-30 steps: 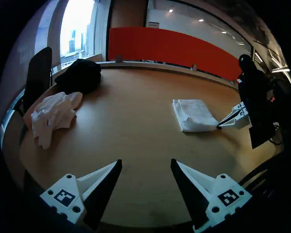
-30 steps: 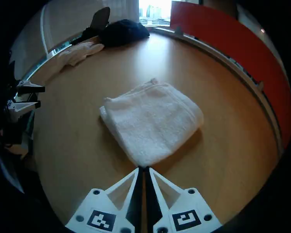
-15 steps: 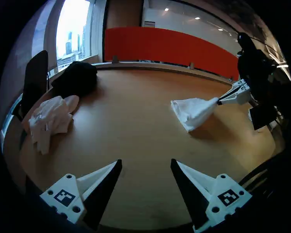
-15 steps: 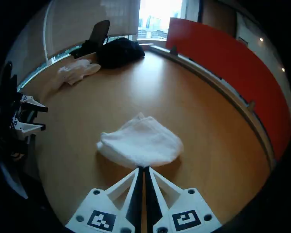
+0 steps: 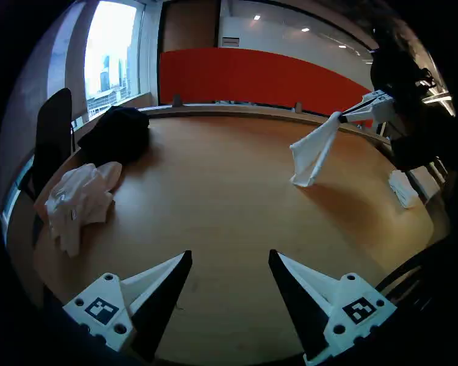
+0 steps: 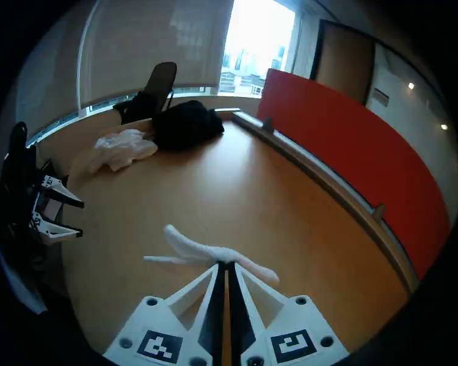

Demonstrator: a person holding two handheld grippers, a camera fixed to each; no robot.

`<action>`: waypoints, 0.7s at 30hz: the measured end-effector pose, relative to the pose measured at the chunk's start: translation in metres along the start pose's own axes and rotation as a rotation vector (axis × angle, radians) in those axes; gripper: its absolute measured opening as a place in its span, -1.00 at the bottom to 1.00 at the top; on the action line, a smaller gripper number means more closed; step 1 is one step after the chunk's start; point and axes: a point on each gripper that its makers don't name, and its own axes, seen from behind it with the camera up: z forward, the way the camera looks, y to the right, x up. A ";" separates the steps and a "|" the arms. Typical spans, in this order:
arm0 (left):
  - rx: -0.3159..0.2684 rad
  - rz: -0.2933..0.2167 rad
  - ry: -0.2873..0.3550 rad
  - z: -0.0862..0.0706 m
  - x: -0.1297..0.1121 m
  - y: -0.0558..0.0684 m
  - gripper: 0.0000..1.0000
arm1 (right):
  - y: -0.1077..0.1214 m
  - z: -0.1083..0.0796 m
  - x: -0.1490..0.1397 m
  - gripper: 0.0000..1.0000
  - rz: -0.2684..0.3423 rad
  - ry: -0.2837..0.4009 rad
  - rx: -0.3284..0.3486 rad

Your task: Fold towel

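Observation:
A folded white towel (image 5: 313, 152) hangs in the air above the wooden table (image 5: 223, 177), pinched by one corner in my right gripper (image 5: 340, 116) at the upper right of the left gripper view. In the right gripper view the same towel (image 6: 210, 252) droops just past my right gripper (image 6: 227, 265), whose fingers are shut on it. My left gripper (image 5: 229, 259) stands open over the near edge of the table with nothing between its fingers; the right gripper view shows it (image 6: 76, 216) at the far left.
A heap of crumpled white towels (image 5: 79, 198) lies at the table's left side, beside a black bag (image 5: 116, 131). A small folded white towel (image 5: 403, 188) rests at the far right edge. A dark chair (image 5: 55, 131) stands by the window; a red partition (image 5: 259, 76) runs along the far side.
My right gripper has lifted the folded towel off the table by one corner; the towel now hangs free. My left gripper has stayed open in place.

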 end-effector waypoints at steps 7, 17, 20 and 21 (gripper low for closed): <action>0.001 0.003 0.010 0.000 0.006 0.000 0.86 | 0.016 -0.018 0.006 -0.93 0.007 0.013 -0.015; -0.006 0.011 0.016 0.002 0.013 0.001 0.86 | 0.042 -0.043 -0.003 -0.93 0.035 0.017 -0.022; -0.007 0.009 0.018 0.003 0.015 0.001 0.86 | 0.051 -0.051 -0.007 -0.93 0.043 0.016 -0.025; -0.008 0.008 0.018 0.003 0.015 0.001 0.86 | 0.054 -0.054 -0.008 -0.93 0.046 0.016 -0.027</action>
